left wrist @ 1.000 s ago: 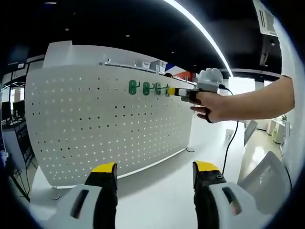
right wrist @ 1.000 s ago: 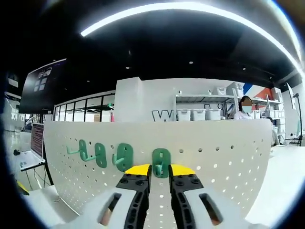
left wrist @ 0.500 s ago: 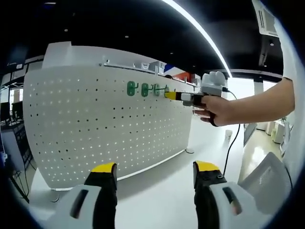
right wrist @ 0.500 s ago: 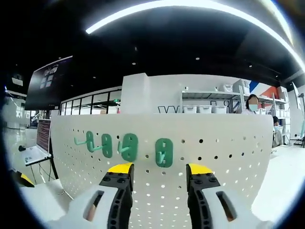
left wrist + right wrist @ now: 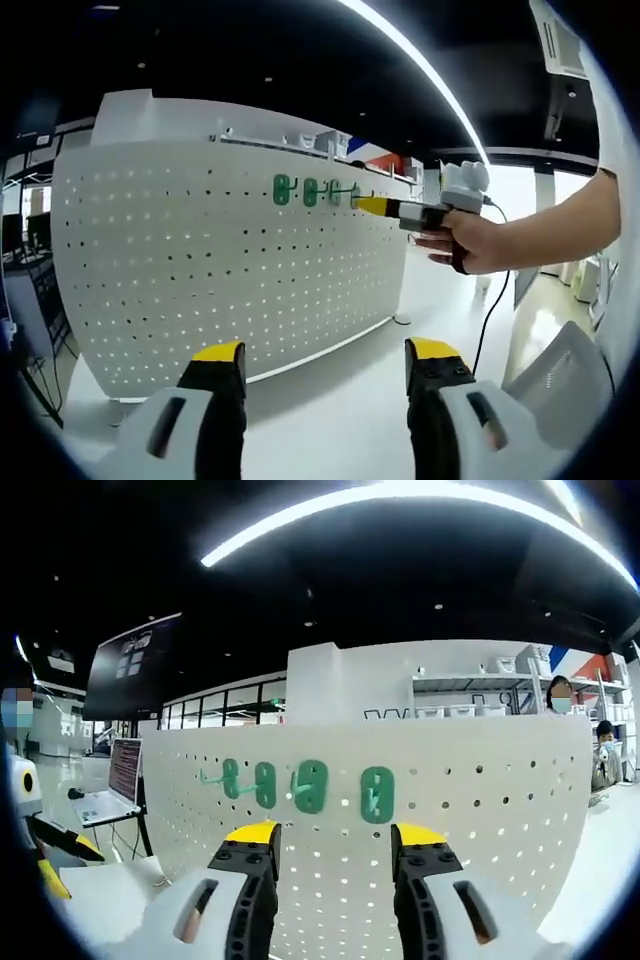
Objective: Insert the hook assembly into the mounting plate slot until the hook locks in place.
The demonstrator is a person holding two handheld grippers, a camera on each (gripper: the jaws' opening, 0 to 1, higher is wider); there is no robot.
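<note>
Four green hooks sit in a row on the upper part of the white pegboard mounting plate (image 5: 480,810); the nearest hook (image 5: 377,794) is seated flat against the plate, apart from both jaws. One second ago the right gripper (image 5: 330,832) had its jaws pressed together on this hook; half a second ago they had spread, and now the gripper has drawn back, the hook remaining on the plate unaided. Judgement: the insertion appears complete and the hook holds, though the lock itself cannot be confirmed from these views.

In the left gripper view, the right gripper (image 5: 375,206) is held level by the person's hand (image 5: 470,240), forearm extended from the right, its yellow tips just beside the end of the hook row (image 5: 318,191). The left gripper (image 5: 325,352) hangs low, well apart from the plate, jaws spread wide and holding nothing.
</note>
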